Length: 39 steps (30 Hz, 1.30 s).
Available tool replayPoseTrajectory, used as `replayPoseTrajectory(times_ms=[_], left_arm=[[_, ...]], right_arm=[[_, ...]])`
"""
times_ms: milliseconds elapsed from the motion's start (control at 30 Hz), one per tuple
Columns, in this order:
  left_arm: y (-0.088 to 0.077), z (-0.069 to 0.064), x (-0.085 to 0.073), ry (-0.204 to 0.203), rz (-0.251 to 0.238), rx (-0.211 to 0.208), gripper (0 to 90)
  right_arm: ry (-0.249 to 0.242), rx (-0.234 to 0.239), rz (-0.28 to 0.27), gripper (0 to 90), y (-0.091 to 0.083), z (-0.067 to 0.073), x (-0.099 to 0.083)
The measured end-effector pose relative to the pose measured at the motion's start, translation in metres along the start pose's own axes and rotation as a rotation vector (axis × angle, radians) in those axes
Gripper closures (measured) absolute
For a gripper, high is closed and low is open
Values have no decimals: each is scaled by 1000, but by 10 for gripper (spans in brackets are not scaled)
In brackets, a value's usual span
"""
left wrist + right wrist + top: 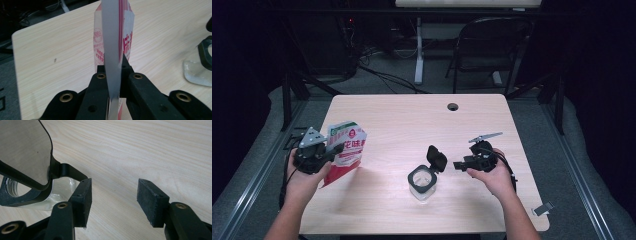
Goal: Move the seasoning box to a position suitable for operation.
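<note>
From the high view the left gripper [328, 151] hangs above the light wooden table's [402, 120] left edge, clamped tight on a white-and-red printed pouch [346, 150]. Its own camera shows the pouch edge-on [112, 50]. The right gripper [458, 164], jaws spread and empty, sits level just beside the clear square jar with a black flip lid [424, 178].

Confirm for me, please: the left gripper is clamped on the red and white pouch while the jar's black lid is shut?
Not quite: the jar has its black lid flipped open, as the high view shows. The left gripper is indeed clamped on the red and white pouch.
</note>
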<state>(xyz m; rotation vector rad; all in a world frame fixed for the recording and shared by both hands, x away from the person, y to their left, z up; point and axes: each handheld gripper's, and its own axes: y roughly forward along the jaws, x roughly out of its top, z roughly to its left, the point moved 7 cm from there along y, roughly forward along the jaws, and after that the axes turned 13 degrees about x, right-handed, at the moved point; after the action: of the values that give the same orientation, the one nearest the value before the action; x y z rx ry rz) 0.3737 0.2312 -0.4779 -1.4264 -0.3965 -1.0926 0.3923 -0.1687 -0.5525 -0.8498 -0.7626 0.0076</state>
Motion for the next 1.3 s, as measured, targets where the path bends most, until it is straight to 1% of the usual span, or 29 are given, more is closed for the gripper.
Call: replayPoseTrajectory(times_ms=[167, 200, 233, 267, 300, 333, 367, 400, 467, 533, 600, 700, 733, 800, 867, 900, 933, 967, 1000, 1067, 1100, 1200, 1300], left_arm=[[9, -22, 8, 27, 1, -49, 898], [9, -22, 8, 27, 1, -49, 898], [10, -27, 9, 33, 3, -59, 898], [14, -36, 13, 44, -1, -75, 898], [15, -41, 15, 53, 0, -83, 897], [16, -45, 18, 55, -6, -92, 898], [16, -45, 18, 55, -6, -92, 898], [17, -54, 22, 59, -20, -111, 898], [18, -63, 25, 59, -35, -129, 898], [22, -71, 22, 57, -35, -146, 897], [27, -77, 14, 53, -22, -163, 896], [28, -78, 3, 14, -19, -191, 894], [28, -77, 0, 1, -17, -194, 893], [26, -75, -7, -9, -13, -190, 891], [24, -74, -14, -11, -8, -190, 888], [24, -74, -14, -11, -8, -190, 883], [23, -71, -24, -5, 5, -180, 880], [24, -70, -29, -3, 15, -175, 880], [25, -69, -36, -9, 22, -174, 879], [25, -69, -46, -29, 17, -205, 874], [26, -70, -50, -32, 16, -209, 872], [26, -69, -56, -24, 17, -202, 859], [25, -68, -57, -28, 11, -198, 867]], right_arm=[[2, 0, -6, 460, -1, 0, 0], [2, 2, -5, 460, -1, -1, 0], [2, 2, -5, 460, -1, -1, 0], [1, 1, -3, 460, -1, -1, 0], [1, -1, -3, 460, -1, -1, 0], [2, -1, -3, 460, -1, -1, 0], [2, -1, -3, 460, -1, -1, 0], [2, -2, -7, 460, -2, -1, 0], [2, -4, -6, 460, -2, -2, 0], [2, -3, -5, 460, -2, -2, 0], [1, 0, -8, 460, -2, -1, 0], [2, 2, -10, 460, -3, -2, 0], [3, 4, -11, 460, -3, -2, 0], [2, 2, -11, 460, -3, -2, 0], [3, 0, -12, 460, -3, -1, 1], [3, 0, -12, 460, -3, -1, 1], [0, -1, -9, 460, -3, -1, 1], [-1, -2, -8, 460, -2, -1, 1], [1, 0, -13, 460, -2, 0, 1], [1, 0, -10, 461, -2, 0, 1], [2, 1, -6, 460, -1, 0, 0], [1, -1, -4, 460, 0, 0, 0], [-1, 1, -7, 460, -1, 0, 1]])
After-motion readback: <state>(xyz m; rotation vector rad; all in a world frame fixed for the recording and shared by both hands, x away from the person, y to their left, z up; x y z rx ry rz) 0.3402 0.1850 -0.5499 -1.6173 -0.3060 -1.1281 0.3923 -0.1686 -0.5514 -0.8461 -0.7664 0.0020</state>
